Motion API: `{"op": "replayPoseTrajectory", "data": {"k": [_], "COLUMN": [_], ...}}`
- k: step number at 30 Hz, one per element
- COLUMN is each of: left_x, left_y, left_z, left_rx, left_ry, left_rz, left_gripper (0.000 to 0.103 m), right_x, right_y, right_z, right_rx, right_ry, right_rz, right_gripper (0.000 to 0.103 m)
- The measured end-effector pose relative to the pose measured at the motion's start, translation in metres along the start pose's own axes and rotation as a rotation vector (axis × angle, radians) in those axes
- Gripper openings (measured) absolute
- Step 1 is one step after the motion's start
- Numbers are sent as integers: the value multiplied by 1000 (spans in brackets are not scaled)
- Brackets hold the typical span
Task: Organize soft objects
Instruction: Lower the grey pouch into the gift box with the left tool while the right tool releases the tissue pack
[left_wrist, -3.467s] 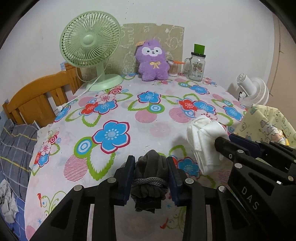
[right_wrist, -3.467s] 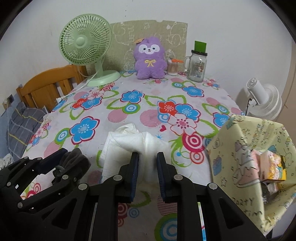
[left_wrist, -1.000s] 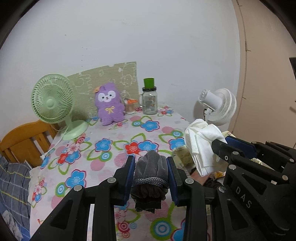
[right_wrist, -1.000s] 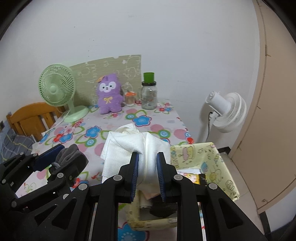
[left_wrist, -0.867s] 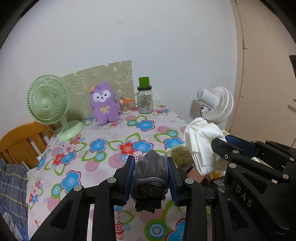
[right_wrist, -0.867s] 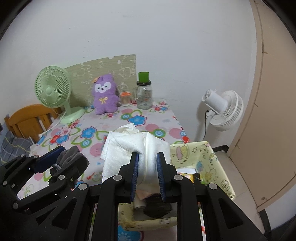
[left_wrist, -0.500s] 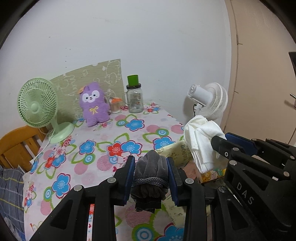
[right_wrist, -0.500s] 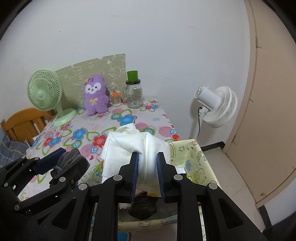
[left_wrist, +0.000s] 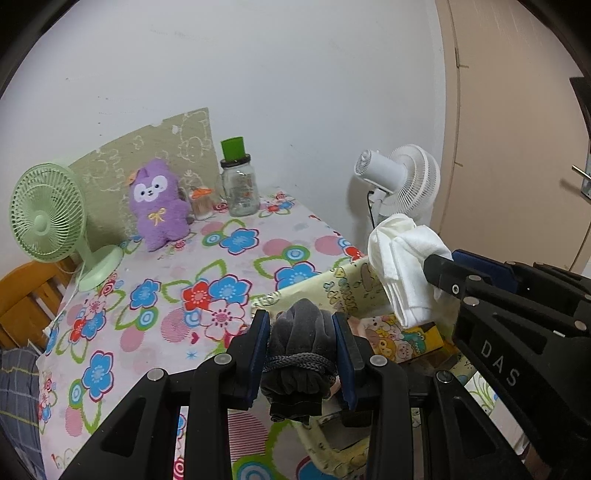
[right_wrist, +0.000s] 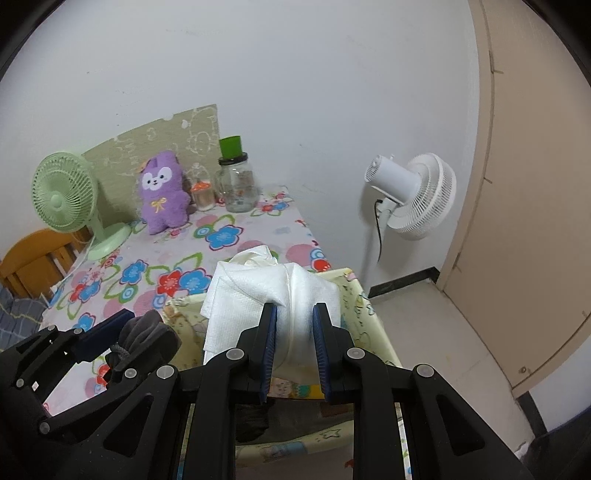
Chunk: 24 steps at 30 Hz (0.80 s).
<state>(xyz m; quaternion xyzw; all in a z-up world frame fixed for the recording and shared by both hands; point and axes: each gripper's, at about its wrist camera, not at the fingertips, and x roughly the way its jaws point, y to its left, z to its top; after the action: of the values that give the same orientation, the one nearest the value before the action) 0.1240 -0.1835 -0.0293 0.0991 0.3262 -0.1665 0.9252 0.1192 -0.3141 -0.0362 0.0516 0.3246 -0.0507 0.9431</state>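
Note:
My left gripper (left_wrist: 300, 325) is shut on a dark grey rolled cloth (left_wrist: 299, 343), also seen in the right wrist view (right_wrist: 146, 338). My right gripper (right_wrist: 294, 314) is shut on a folded white cloth (right_wrist: 258, 291), which shows in the left wrist view (left_wrist: 402, 266) too. Both are held in the air over a yellow patterned fabric bin (left_wrist: 332, 284) (right_wrist: 356, 306) beside the table's right edge. The bin holds colourful packets (left_wrist: 391, 339) and something dark (right_wrist: 255, 421). A purple plush toy (left_wrist: 157, 203) (right_wrist: 162, 192) sits at the back of the table.
The table has a flowered cloth (left_wrist: 155, 295). On it stand a green desk fan (left_wrist: 48, 221), a glass jar with a green lid (left_wrist: 240, 184) and a small jar (left_wrist: 201, 201). A white floor fan (right_wrist: 410, 195) stands by the wall, a wooden chair (left_wrist: 22, 295) at left, a door (right_wrist: 535, 184) at right.
Both grippers, each still shut on its cloth, have risen from the table and swung right. They now hang over the yellow bin beside the table.

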Motion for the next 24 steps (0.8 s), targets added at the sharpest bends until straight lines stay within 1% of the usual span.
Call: {"op": "replayPoseTrajectory", "data": {"k": [10, 12, 14, 16, 17, 18, 24], "left_x": [22, 27, 31, 32, 32, 32, 30], "left_y": [-19, -23, -26, -29, -30, -31, -31], "left_z": [-1, -2, -3, -5, -4, -4, -3], "left_rx": [24, 26, 31, 40, 46, 49, 70], "left_ry": [53, 69, 84, 82, 76, 73, 54], "left_rz": [-17, -19, -22, -16, -12, -7, 35], "left_gripper": [36, 39, 39, 47, 60, 69, 77], "right_x": [13, 15, 18, 21, 23, 24, 32], "right_y": [-18, -19, -20, -19, -19, -18, -15], "right_z": [-4, -5, -6, -7, -8, -8, -6], "right_rx": [21, 21, 18, 11, 7, 5, 0], "right_ry": [24, 29, 34, 39, 41, 43, 49], "right_rz": [-2, 0, 2, 6, 8, 11, 31], "right_gripper": [23, 23, 23, 23, 23, 23, 23]}}
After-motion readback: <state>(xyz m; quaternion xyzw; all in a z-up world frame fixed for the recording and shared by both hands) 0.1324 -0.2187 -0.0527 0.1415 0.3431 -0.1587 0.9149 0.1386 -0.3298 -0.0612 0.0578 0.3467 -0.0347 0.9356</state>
